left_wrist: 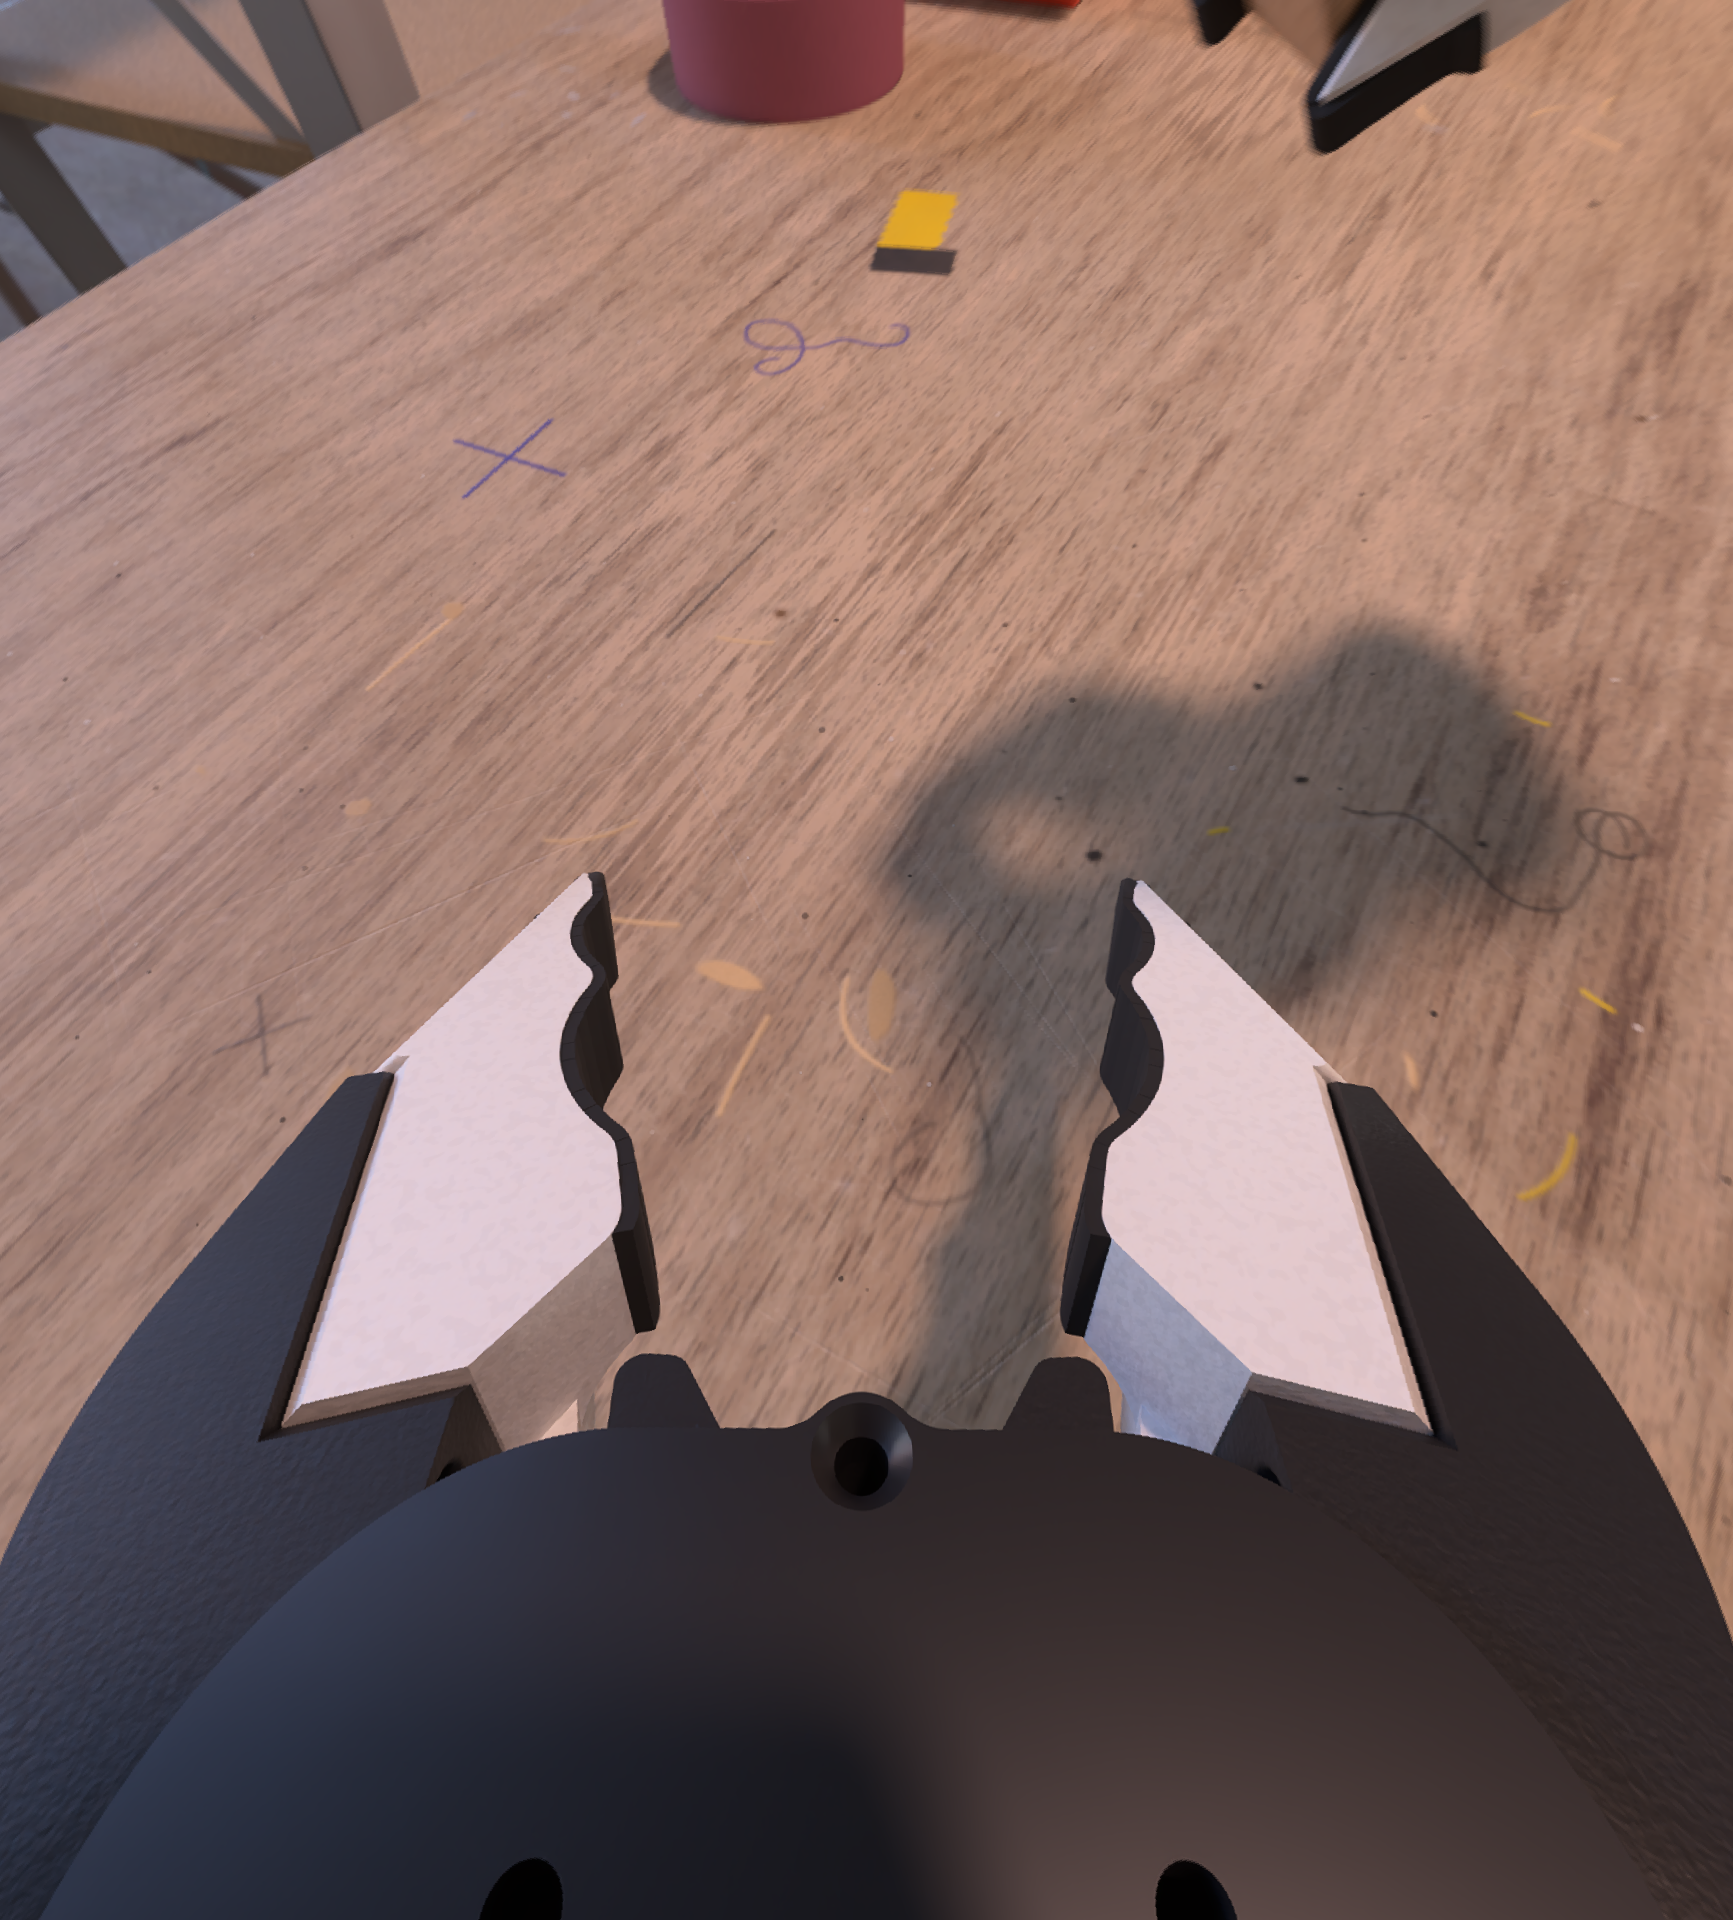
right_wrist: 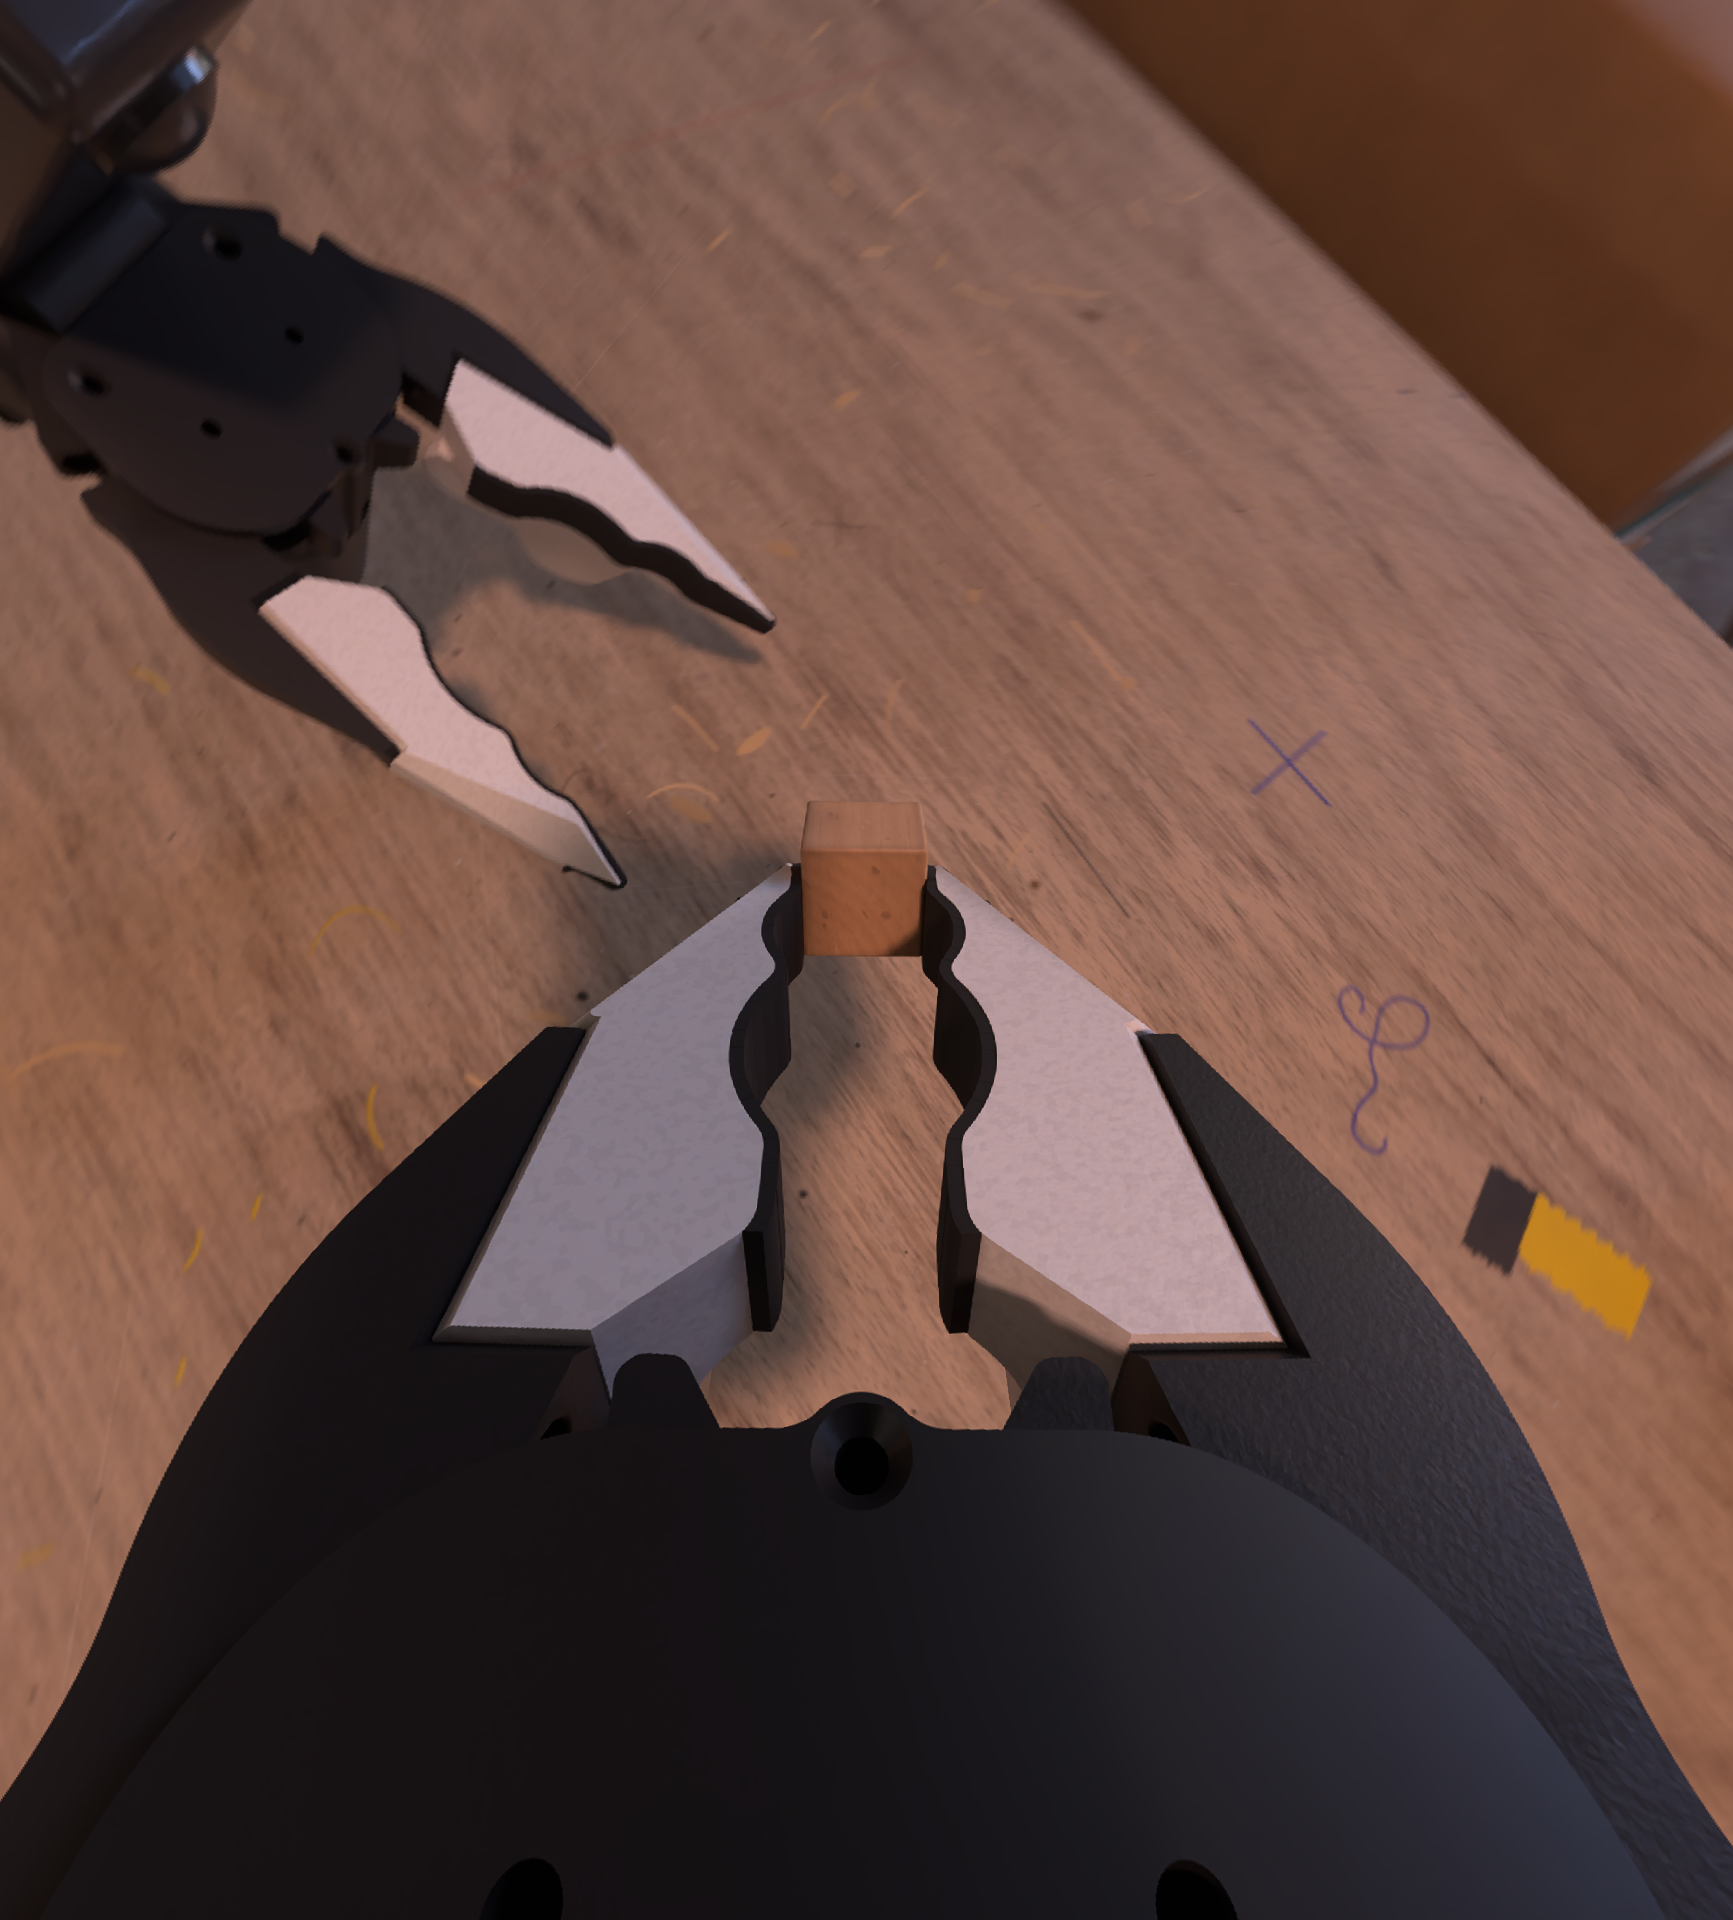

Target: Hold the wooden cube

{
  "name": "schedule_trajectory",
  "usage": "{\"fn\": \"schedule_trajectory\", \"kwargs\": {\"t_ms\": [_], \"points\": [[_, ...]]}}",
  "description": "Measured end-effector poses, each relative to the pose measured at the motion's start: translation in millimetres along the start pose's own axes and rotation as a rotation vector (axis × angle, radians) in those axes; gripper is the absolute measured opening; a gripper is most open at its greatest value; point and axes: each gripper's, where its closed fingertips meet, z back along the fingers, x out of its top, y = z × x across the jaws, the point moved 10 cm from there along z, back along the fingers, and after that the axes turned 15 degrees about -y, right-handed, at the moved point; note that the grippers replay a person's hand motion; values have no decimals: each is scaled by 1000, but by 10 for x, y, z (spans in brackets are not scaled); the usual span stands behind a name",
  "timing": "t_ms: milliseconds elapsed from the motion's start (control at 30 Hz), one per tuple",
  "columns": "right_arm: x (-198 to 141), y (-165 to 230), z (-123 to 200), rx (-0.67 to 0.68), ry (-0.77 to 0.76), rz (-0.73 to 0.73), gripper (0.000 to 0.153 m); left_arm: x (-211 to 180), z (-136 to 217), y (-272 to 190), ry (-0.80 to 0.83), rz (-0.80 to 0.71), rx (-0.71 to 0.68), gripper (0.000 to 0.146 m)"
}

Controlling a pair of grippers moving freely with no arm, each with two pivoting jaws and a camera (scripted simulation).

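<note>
Right gripper (right_wrist: 860, 883): its two white-faced black fingers (right_wrist: 1049, 1091) pinch one small light-brown wooden cube (right_wrist: 860, 883) at the very tips, one pad on each of two opposite side faces. The cube sits upright and square to the fingers, about half of it projecting beyond the tips; a shadow lies under it on the worn brown wooden surface (right_wrist: 1153, 468), so I judge it lifted clear, though contact with the surface cannot be ruled out from this angle. A cube has no long axis, so approach direction matters only for which faces are free: the forward and upper faces are exposed. Left gripper (left_wrist: 862, 883): fingers spread wide, nothing between them, only bare surface and its own shadow ahead. In the right wrist view the left gripper (right_wrist: 680, 748) is just beside the cube, its tips pointing toward it from the left; the cube lies ahead and to the right of those tips. Right gripper is the nearer, already in contact. Judgement: the hold looks achieved but shallow; a tip-only pinch could slip. Count: one cube, two grippers, one dark-red cylindrical cup (left_wrist: 784, 52) near the far edge of the surface, one flat yellow-and-black patch (left_wrist: 916, 231), one blue pen cross (left_wrist: 511, 457), one blue pen squiggle (left_wrist: 820, 345).
</note>
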Motion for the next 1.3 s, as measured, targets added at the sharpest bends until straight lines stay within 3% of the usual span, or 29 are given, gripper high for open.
{"fn": "schedule_trajectory", "kwargs": {"t_ms": [200, 367, 467, 600, 733, 900, 1033, 1300], "points": [[-513, 27, 126, -198, -232, -175, 21, -23, -120, -55, 71, 50, 37, 104], [-766, 17, 108, -262, -229, -207, 21, -52, -133, -78, 105, 75, 64, 93], [-787, 64, 96, -249, -239, -209, 21, -58, -131, -79, 115, 48, 114, 77], [-770, 172, 8, -188, -219, -202, 21, -62, -119, -106, 123, 34, 141, 75], [-777, 243, -126, -107, -216, -304, 21, -76, -73, -135, 123, 30, 151, 74], [-782, 253, -201, -117, -197, -328, 21, -86, -60, -113, 112, 49, 118, 75], [-772, 223, -291, -171, -184, -356, 21, -79, -105, -65, 119, 102, 71, 84], [-652, 209, -406, -169, -169, -351, 21, -99, -21, -84, 139, 60, 73, 79]]}}
